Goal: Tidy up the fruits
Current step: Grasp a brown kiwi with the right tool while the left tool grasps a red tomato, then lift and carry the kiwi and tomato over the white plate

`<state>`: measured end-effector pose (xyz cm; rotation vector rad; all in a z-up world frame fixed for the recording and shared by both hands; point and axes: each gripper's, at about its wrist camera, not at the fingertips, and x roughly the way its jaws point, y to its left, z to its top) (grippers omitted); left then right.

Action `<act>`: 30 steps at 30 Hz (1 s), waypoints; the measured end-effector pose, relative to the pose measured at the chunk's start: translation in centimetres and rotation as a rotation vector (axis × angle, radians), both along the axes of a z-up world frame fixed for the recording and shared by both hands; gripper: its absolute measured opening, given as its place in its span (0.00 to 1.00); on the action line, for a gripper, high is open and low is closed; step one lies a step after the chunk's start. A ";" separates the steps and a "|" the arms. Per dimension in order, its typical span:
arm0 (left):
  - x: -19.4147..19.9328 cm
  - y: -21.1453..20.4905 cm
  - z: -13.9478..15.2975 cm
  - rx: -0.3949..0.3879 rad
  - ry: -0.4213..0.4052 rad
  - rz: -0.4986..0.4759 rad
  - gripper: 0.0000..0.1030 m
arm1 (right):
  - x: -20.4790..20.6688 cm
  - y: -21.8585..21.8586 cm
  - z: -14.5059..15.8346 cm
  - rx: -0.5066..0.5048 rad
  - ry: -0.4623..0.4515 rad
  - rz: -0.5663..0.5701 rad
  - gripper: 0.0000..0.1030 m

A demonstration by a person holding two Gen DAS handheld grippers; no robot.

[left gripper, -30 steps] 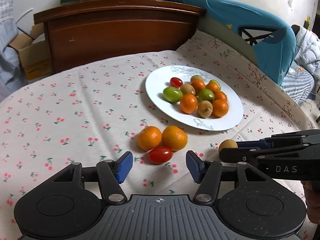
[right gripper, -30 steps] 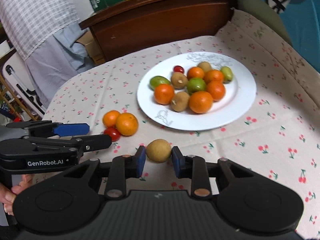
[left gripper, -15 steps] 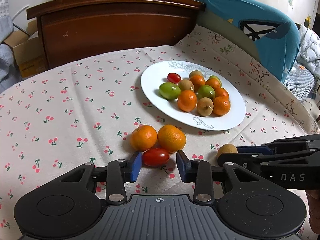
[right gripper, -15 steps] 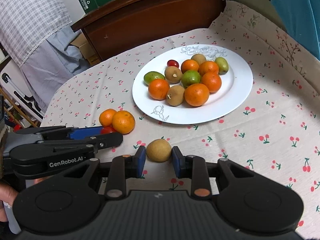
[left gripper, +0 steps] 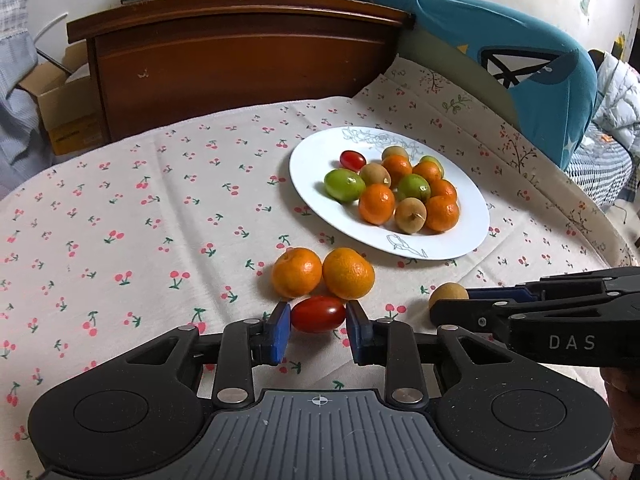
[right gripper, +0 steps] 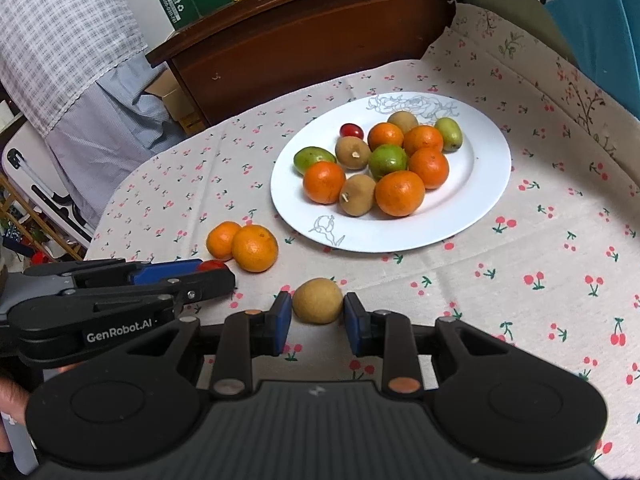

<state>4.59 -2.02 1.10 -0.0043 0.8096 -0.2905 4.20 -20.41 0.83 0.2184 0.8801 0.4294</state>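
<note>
Both of my tools sit low in their frames, each closed on one small fruit. Left tool [left gripper: 318,330]: its blue pads have just been closing, and they now press the two ends of a red cherry tomato [left gripper: 318,314] that lies on the cherry-print cloth [left gripper: 132,216] over the tabletop, at lower centre of the left view. Just above the tomato two loose oranges touch each other, the left orange [left gripper: 297,273] and the right orange [left gripper: 348,273]; the tomato sits right against them.

Right tool [right gripper: 317,319]: its pads are closed against the sides of a tan longan [right gripper: 317,300] (round, dull brown skin), at lower centre of the right view, resting on the cloth. In the left view that same tool reaches in from the right edge, with the longan showing at its tip.

A white plate [right gripper: 476,200] fills the upper middle of the right view, well apart from both tools. On it I see a pile of oranges, green fruits, more longans and one cherry tomato, packed together toward the plate's left half.

Behind the tabletop a dark wooden headboard [left gripper: 240,52] spans the top of the left view, with a teal cushion [left gripper: 532,56] at upper right.
</note>
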 end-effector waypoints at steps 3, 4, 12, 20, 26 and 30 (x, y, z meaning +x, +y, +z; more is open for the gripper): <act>-0.3 0.0 0.4 0.001 -0.002 0.003 0.26 | -0.1 0.1 0.1 -0.001 0.000 0.001 0.27; -0.4 0.0 0.5 0.001 -0.006 0.003 0.26 | -0.2 0.1 0.1 -0.001 -0.003 0.003 0.27; -1.0 -0.3 1.7 0.012 -0.031 0.007 0.26 | -0.8 0.3 0.9 -0.007 -0.022 0.015 0.27; -1.8 -0.5 3.0 0.008 -0.058 0.010 0.26 | -1.5 0.4 2.0 0.001 -0.052 0.015 0.27; -2.2 -0.6 4.0 0.004 -0.083 0.019 0.26 | -1.8 0.2 2.9 0.011 -0.074 0.008 0.27; -2.5 -0.7 4.8 -0.002 -0.106 0.022 0.26 | -1.9 -0.2 3.7 0.041 -0.088 -0.003 0.27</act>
